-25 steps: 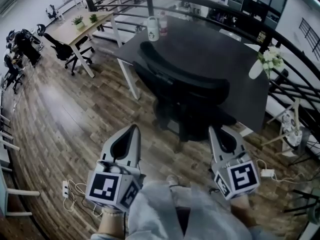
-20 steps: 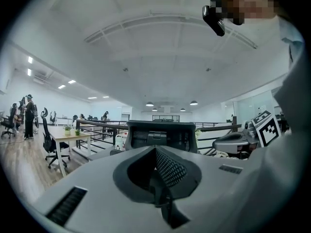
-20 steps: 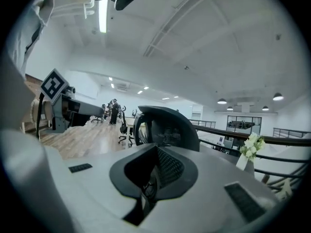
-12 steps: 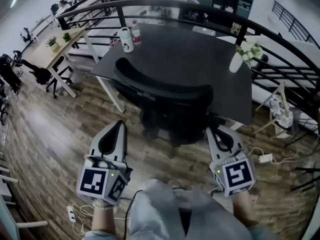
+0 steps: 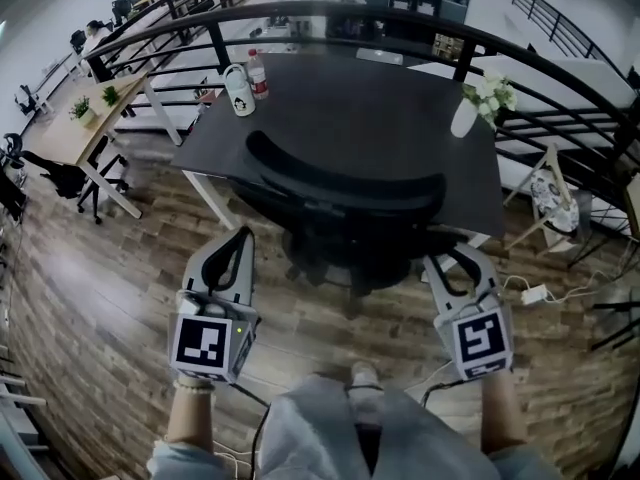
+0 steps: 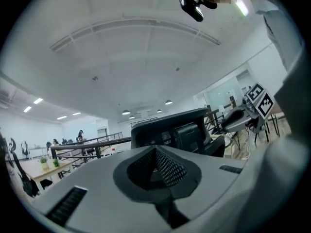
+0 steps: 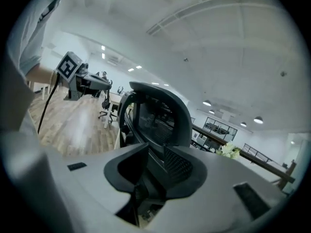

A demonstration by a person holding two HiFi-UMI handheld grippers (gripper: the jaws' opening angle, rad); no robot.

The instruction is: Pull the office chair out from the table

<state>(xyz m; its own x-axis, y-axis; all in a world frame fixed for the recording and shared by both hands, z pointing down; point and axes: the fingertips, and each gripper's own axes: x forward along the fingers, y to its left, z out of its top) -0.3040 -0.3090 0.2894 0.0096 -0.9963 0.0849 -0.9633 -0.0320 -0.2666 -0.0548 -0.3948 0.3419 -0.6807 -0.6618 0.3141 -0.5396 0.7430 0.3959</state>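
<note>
The black office chair [image 5: 345, 183] stands pushed in at the dark table [image 5: 400, 98], its curved backrest toward me. My left gripper [image 5: 243, 233] is shut and empty, a little short of the backrest's left side; the chair [image 6: 170, 130] rises beyond the closed left gripper [image 6: 155, 149]. My right gripper [image 5: 452, 258] hangs by the chair's right side. Its jaws have just been opening and stand apart with nothing pressed between them. In the right gripper view the chair's backrest [image 7: 158, 115] shows just beyond the right gripper [image 7: 155, 147].
A white mug [image 5: 238, 76], a bottle [image 5: 258, 73] and a vase of flowers [image 5: 470, 108] stand on the table. A dark railing [image 5: 300, 13] curves behind it. Cables and a power strip [image 5: 530, 293] lie on the wood floor at right. Another desk [image 5: 100, 108] is far left.
Both grippers have come closer to the chair, the left one more and with a roll. The right gripper's jaws have parted; the left stays closed.
</note>
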